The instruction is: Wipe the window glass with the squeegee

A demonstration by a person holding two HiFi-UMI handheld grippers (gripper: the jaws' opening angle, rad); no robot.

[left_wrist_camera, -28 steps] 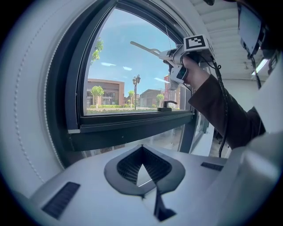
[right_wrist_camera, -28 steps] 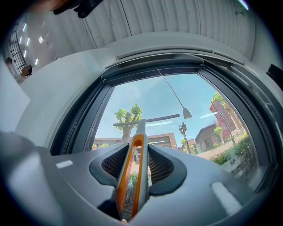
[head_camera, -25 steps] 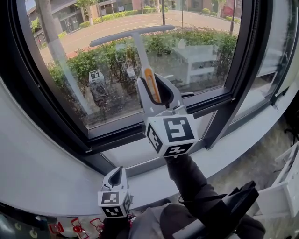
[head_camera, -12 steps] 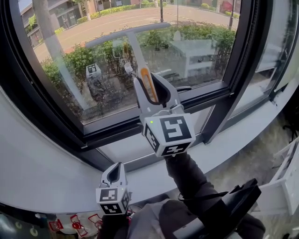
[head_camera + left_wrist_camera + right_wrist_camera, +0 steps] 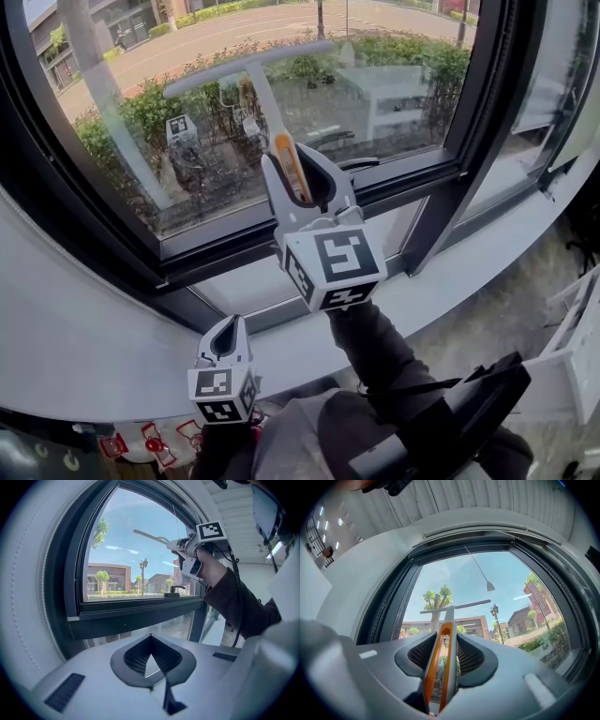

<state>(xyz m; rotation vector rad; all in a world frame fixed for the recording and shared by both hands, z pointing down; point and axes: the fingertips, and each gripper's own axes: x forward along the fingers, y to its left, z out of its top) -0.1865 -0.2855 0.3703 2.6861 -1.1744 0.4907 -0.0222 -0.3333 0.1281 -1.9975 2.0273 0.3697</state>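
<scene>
The right tongs [image 5: 298,176] stay clamped on the squeegee [image 5: 251,62] by its orange handle; its blade has slid slightly left across the window glass [image 5: 394,84] over the last second, so a stroke seems under way; the left tongs [image 5: 230,330] are closed, empty, low by the sill [image 5: 450,291].

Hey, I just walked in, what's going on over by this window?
A person is working at the window with a two-jaw gripper in each hand. The right gripper is clamped on the orange-striped handle of a squeegee, holding it up so the long blade lies across the window glass; whether the blade actually touches the pane cannot be told. The left gripper hangs low near the white sill, jaws shut on nothing.
</scene>
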